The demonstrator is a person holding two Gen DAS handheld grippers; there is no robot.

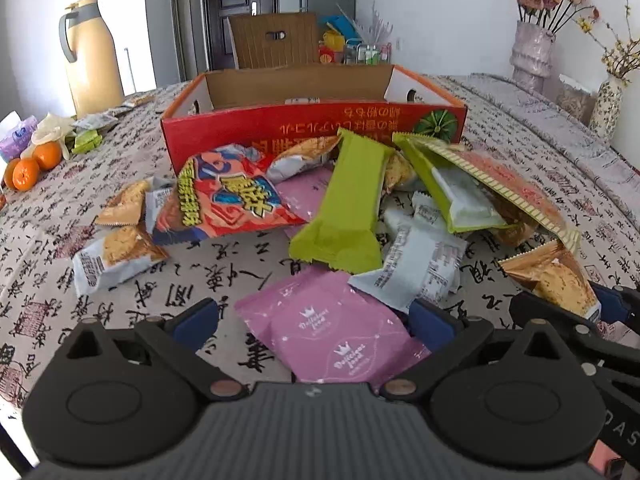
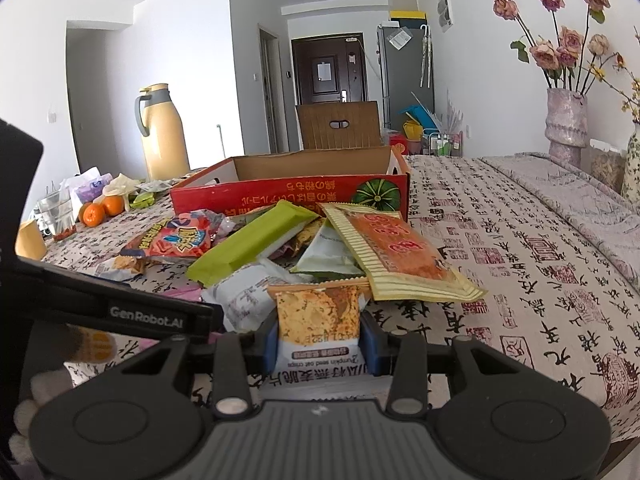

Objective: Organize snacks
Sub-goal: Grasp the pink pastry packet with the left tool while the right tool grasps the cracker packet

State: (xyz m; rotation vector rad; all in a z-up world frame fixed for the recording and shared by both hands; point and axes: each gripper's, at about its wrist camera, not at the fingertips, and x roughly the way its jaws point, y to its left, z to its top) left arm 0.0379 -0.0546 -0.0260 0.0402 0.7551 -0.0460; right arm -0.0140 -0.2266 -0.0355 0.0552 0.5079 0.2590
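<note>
**Right claw clamped on an oat crisp pack, left claw spread over a pink pouch**

Your desk (image 1: 280, 256), under a cloth printed with black calligraphy, carries the red box (image 1: 312, 128), which stands open-topped just behind the snack heap. A tan jug (image 1: 94, 56) stands at the far left of the desk, with two oranges (image 1: 36, 166) nearer you on that side, and a vase (image 2: 566, 124) of dried roses sits at the far right.

The heap lies against the box front: a red chip bag (image 1: 224, 200) to the left, a long green bar (image 1: 344, 204) slanting across the middle, a striped orange sachet (image 2: 396, 256) tilted on the right.

Your left claw (image 1: 314, 322) is released, its blue pads spread wide with the pink pouch (image 1: 332, 328) lying flat on the desk between them; I cannot tell whether they touch it.

Your right claw (image 2: 319, 342) is clenched on the oat crisp pack (image 2: 318, 320), both pads pressed to its sides at the heap's near edge.
</note>
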